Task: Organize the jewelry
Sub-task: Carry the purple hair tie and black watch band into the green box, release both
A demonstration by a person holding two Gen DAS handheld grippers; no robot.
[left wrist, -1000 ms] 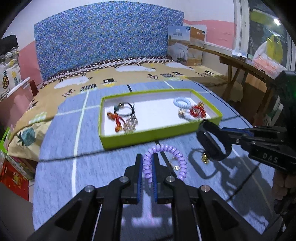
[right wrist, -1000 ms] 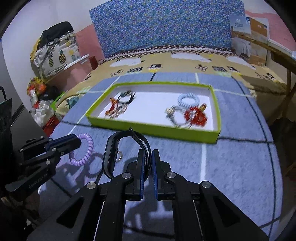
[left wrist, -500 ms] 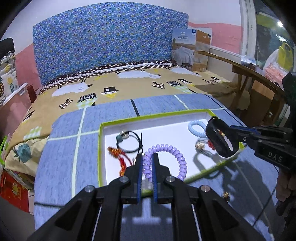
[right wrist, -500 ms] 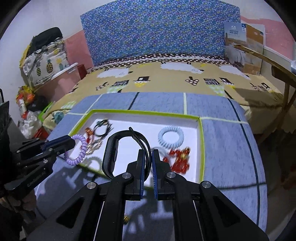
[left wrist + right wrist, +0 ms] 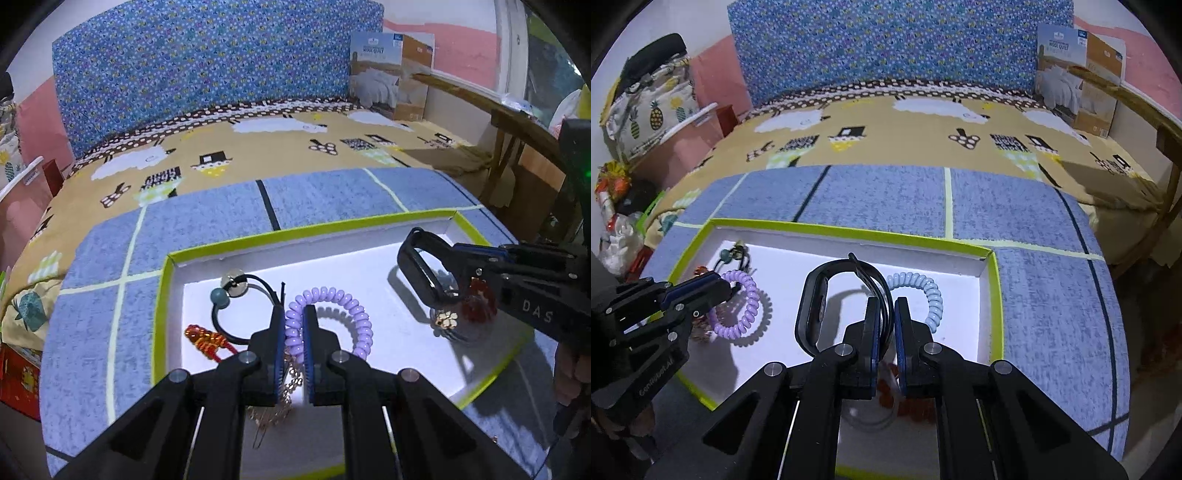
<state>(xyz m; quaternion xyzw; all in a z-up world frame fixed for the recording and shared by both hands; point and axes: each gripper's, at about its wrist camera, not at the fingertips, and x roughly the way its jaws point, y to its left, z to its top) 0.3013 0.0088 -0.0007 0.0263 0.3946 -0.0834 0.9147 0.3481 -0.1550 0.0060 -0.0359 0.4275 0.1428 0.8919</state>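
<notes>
Carried forward from the blue blanket to above the tray since the earlier frames: both sets of tongs with their loads. Previously short of the green front rim; now over the white floor.

Nearest, left tongs (image 5: 294, 334) clamped on the purple coil bracelet (image 5: 341, 308), loop hanging forward over the tray's left half, shadow directly beneath. Right tongs (image 5: 885, 326) clamped on the black wristband (image 5: 816, 306), held over the middle, shadow on the white floor behind it.

Below and around: gold chain (image 5: 284, 402) under the left tongs, red knotted charm (image 5: 207, 341), black cord with beads (image 5: 236, 295), red beads (image 5: 916, 408) under the right tongs, pale blue coil (image 5: 925, 291) just beyond.

Green-rimmed tray (image 5: 846, 232) resting on the bed (image 5: 886, 199); quilt box (image 5: 1078, 77) against the far wall.

Judgement: transport step done, release pending. Neither item yet laid down. Risk: drop onto pieces already lying there, tangling with the chain.
</notes>
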